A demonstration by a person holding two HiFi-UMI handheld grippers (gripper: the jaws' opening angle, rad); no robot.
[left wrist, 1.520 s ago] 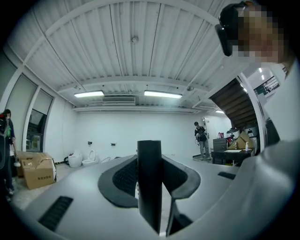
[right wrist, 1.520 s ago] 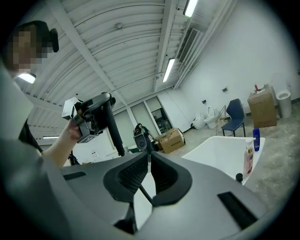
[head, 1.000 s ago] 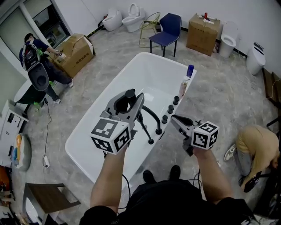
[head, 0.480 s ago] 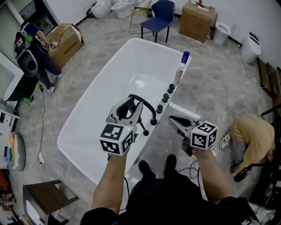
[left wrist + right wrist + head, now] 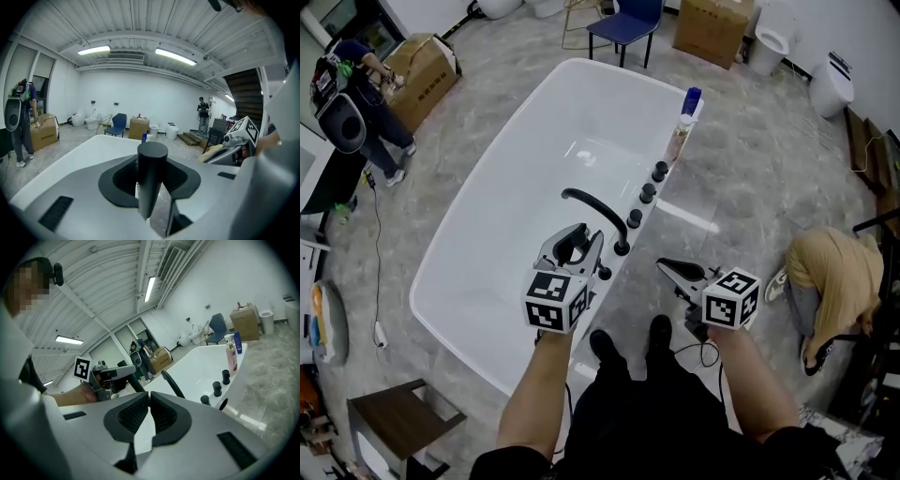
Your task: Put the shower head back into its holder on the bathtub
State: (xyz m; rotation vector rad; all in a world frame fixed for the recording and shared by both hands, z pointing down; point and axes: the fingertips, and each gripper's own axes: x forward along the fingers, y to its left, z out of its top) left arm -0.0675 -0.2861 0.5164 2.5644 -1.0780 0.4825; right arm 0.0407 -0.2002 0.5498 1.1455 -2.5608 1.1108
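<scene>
My left gripper (image 5: pixel 578 238) is shut on the black shower head (image 5: pixel 572 247), whose round handle (image 5: pixel 151 178) stands between the pads in the left gripper view. It hangs over the white bathtub's (image 5: pixel 619 70) near right rim, just left of a small black fitting (image 5: pixel 604 273) and below the curved black spout (image 5: pixel 595 208). A row of black knobs (image 5: pixel 648 193) runs along that rim. My right gripper (image 5: pixel 662 266) is outside the tub over the floor, shut with nothing between its pads (image 5: pixel 133 414). In the right gripper view it faces the spout (image 5: pixel 172 383) and knobs (image 5: pixel 217 388).
Two bottles (image 5: pixel 686 112) stand at the rim's far end. A person in tan (image 5: pixel 839 300) crouches on the floor to the right. Another person (image 5: pixel 352 103) stands far left by a cardboard box (image 5: pixel 422 75). A wooden stool (image 5: pixel 398 422) sits near left.
Both grippers have come down. The left one, still holding the shower head, sank from above the spout to the rim beside it. The right one dropped a little.
</scene>
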